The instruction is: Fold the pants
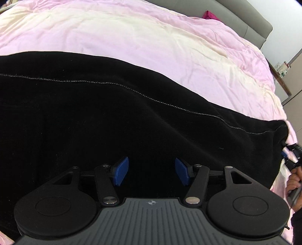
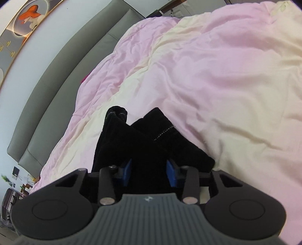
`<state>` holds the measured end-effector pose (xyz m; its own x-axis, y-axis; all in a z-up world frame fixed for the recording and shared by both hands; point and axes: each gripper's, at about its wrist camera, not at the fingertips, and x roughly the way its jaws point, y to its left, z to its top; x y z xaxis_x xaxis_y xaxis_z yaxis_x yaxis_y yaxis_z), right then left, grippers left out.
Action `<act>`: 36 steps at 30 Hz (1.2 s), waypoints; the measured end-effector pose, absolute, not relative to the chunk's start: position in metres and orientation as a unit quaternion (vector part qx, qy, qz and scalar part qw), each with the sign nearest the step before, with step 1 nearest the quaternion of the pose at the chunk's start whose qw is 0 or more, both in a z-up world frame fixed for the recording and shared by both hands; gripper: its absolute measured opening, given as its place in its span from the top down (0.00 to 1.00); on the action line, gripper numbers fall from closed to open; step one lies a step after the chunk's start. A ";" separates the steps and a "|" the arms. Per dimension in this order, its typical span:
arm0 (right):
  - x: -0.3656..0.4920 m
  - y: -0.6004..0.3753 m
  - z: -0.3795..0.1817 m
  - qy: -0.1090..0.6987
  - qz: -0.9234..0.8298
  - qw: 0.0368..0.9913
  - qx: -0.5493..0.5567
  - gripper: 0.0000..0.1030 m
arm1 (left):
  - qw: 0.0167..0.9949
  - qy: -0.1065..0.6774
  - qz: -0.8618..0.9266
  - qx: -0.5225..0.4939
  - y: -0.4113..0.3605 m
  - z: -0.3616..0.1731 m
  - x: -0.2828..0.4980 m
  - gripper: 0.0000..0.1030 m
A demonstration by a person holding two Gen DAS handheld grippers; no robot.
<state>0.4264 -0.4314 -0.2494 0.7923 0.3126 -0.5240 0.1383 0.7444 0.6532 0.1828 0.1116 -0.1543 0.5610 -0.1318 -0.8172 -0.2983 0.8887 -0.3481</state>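
Black pants (image 1: 105,120) with a pale stitched seam lie spread across a pink and cream duvet (image 1: 143,41). My left gripper (image 1: 152,172) hovers low over the pants' near part, its blue pads wide apart with only cloth beneath them. In the right wrist view, my right gripper (image 2: 149,172) has its blue pads on either side of a bunched end of the pants (image 2: 143,139), which rises in two points in front of it. The right gripper and the hand holding it show at the far right edge of the left wrist view (image 1: 292,156), at the pants' end.
A grey padded headboard (image 2: 56,79) runs along the bed's far side, with a magenta item (image 1: 208,15) beside it. A framed picture (image 2: 28,17) hangs on the wall. A suitcase (image 2: 8,203) and small furniture stand on the floor past the bed's edge.
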 end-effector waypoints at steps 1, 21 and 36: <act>0.424 -0.431 -0.246 0.304 0.059 0.879 0.362 0.73 | 0.854 0.466 0.049 -0.226 0.110 -0.154 0.183 0.32; 0.404 -0.446 -0.279 0.301 0.024 0.808 0.505 0.63 | 0.857 0.466 0.032 -0.218 0.114 -0.153 0.175 0.29; 0.376 -0.450 -0.198 0.189 0.038 0.885 0.424 0.92 | 0.858 0.460 0.037 -0.223 0.110 -0.155 0.178 0.29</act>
<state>0.3763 -0.4503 -0.1978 0.9259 0.2277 -0.3014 0.0921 0.6378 0.7647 0.1784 0.1100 -0.1547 0.5736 -0.1423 -0.8067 -0.2689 0.8975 -0.3495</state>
